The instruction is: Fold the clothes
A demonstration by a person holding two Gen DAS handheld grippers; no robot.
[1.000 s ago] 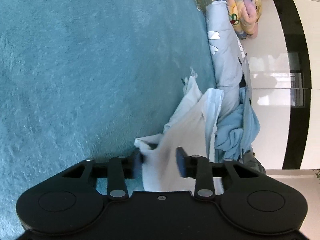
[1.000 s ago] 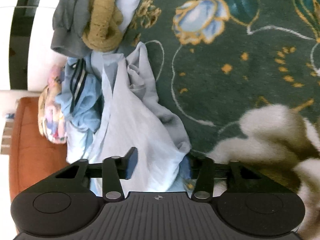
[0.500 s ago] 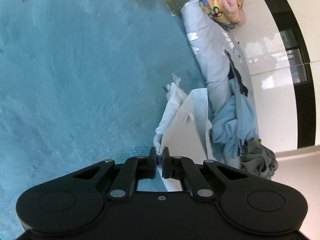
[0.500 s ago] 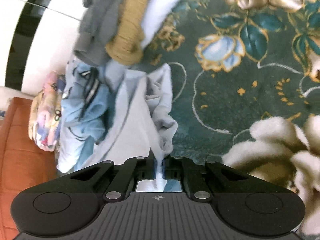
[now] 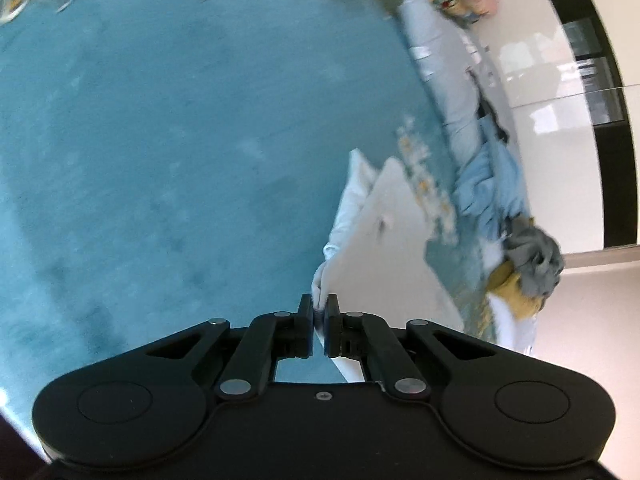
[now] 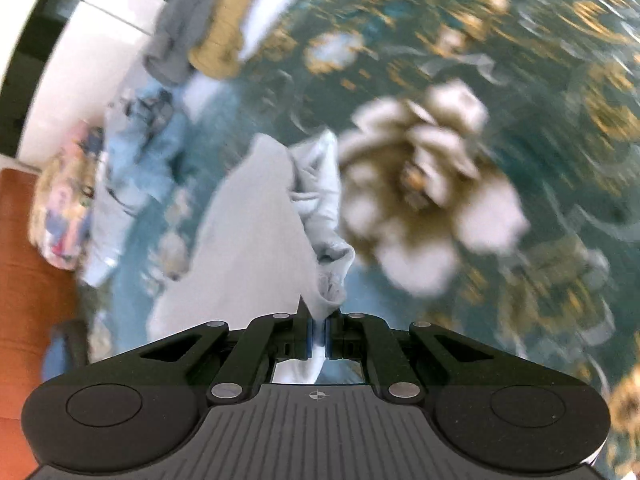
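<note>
A white garment (image 5: 384, 256) is stretched out over the carpet. My left gripper (image 5: 319, 316) is shut on one edge of it, with the cloth running up and to the right. The same garment shows in the right wrist view (image 6: 256, 240), where my right gripper (image 6: 318, 334) is shut on another edge, a bunched sleeve hanging to its right. Both views are motion-blurred.
A pile of clothes lies along the carpet's edge: light blue (image 5: 492, 184), grey (image 5: 536, 256) and mustard (image 5: 512, 284) items, also in the right wrist view (image 6: 188, 40). Plain teal carpet (image 5: 160, 140) spreads left. Flowered carpet (image 6: 520, 80), white floor (image 5: 560, 140) and an orange sofa (image 6: 24, 260) surround.
Both grippers went from open around the white garment to shut on it. They have since pulled it away from the clothes pile, spreading it over the carpet.
</note>
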